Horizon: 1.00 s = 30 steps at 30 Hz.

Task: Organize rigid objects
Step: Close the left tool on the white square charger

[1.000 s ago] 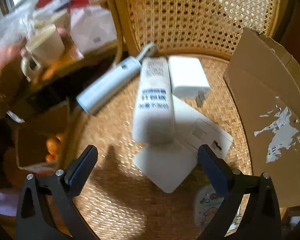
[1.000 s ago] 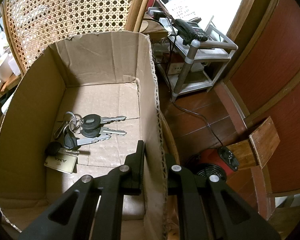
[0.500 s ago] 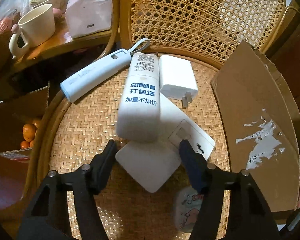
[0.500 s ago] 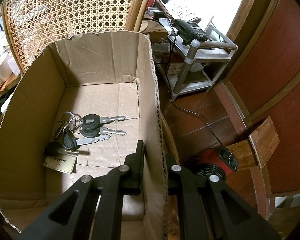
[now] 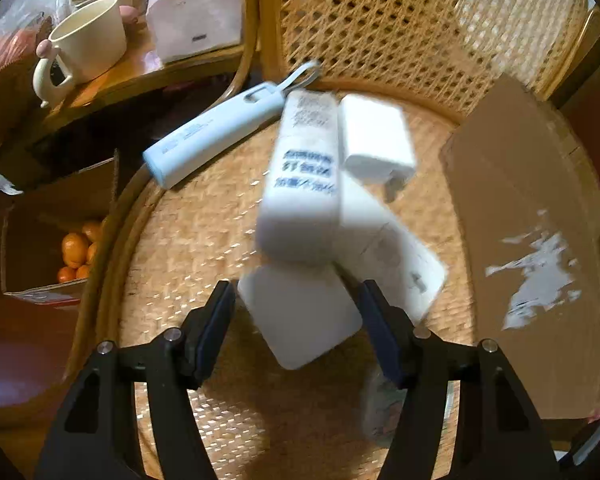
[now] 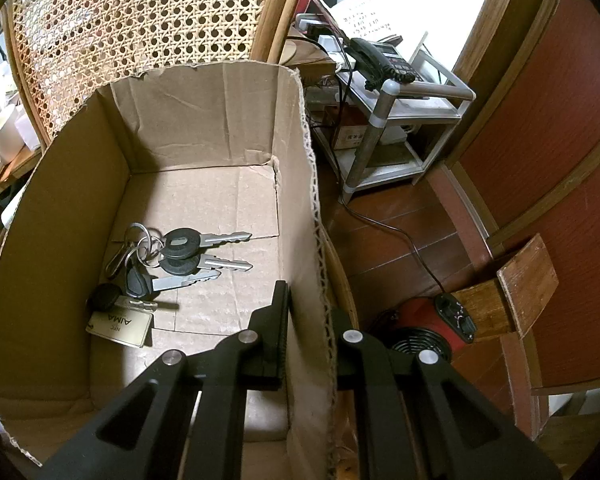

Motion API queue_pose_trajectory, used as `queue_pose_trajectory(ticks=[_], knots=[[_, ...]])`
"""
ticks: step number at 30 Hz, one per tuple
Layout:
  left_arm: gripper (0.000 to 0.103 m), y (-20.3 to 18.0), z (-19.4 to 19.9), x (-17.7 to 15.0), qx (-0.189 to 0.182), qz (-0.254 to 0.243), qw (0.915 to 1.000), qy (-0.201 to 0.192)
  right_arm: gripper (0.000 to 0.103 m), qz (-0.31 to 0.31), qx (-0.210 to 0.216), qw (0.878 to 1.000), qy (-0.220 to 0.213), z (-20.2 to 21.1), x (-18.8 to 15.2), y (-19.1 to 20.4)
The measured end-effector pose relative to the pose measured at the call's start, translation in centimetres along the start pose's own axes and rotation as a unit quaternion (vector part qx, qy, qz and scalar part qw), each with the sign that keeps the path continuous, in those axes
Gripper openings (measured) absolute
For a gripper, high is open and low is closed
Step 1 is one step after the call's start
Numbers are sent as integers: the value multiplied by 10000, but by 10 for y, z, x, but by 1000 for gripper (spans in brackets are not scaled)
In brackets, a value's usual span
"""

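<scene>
In the left wrist view, my left gripper [image 5: 296, 320] is open with its fingers on either side of a flat white box [image 5: 304, 316] on the woven chair seat. A white power bank with blue print [image 5: 304, 192] lies on that box. A white charger [image 5: 376, 140] and a light blue case [image 5: 216, 132] lie behind. In the right wrist view, my right gripper [image 6: 308, 332] is shut on the right wall of a cardboard box [image 6: 300, 208]. A bunch of keys with a tag [image 6: 168, 264] lies inside the box.
The box's outer wall [image 5: 532, 248] stands at the right of the seat. A small cartoon-print item [image 5: 384, 404] lies under my right finger. A cream mug [image 5: 88, 44] sits on a side table; a carton of oranges [image 5: 76, 252] and a red fan [image 6: 432, 328] are on the floor.
My left gripper has moved forward and its jaws have narrowed around the flat white box. The right gripper and cardboard box have not moved.
</scene>
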<state>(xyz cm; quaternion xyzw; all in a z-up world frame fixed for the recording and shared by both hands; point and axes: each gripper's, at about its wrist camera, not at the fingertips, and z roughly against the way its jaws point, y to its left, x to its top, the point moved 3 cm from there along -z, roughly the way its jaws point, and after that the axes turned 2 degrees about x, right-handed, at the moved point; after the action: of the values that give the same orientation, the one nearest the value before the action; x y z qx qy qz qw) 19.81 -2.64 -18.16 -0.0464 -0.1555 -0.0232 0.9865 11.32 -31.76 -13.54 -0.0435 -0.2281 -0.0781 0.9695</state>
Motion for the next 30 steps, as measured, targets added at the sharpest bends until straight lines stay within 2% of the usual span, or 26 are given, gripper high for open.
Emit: queue_pose_trajectory(ticks=[3, 7, 9, 22, 26, 30], knots=[[63, -1, -3, 0, 382, -273, 9989, -40, 12, -7, 3, 10000, 1, 0, 0, 0], [61, -2, -2, 0, 361, -378, 9985, -161, 12, 1, -2, 10000, 2, 0, 0, -2], [46, -2, 0, -1, 313, -448, 9982, -231, 12, -9, 2, 10000, 2, 0, 0, 0], [45, 0, 7, -7, 294, -314, 9990, -142, 12, 8, -8, 10000, -13, 0, 0, -1], [45, -3, 15, -15, 177, -454, 9986, -191, 12, -8, -2, 10000, -5, 0, 1, -1], [45, -10, 28, -22, 317, -722, 9961, -397, 12, -7, -5, 10000, -4, 0, 1, 1]])
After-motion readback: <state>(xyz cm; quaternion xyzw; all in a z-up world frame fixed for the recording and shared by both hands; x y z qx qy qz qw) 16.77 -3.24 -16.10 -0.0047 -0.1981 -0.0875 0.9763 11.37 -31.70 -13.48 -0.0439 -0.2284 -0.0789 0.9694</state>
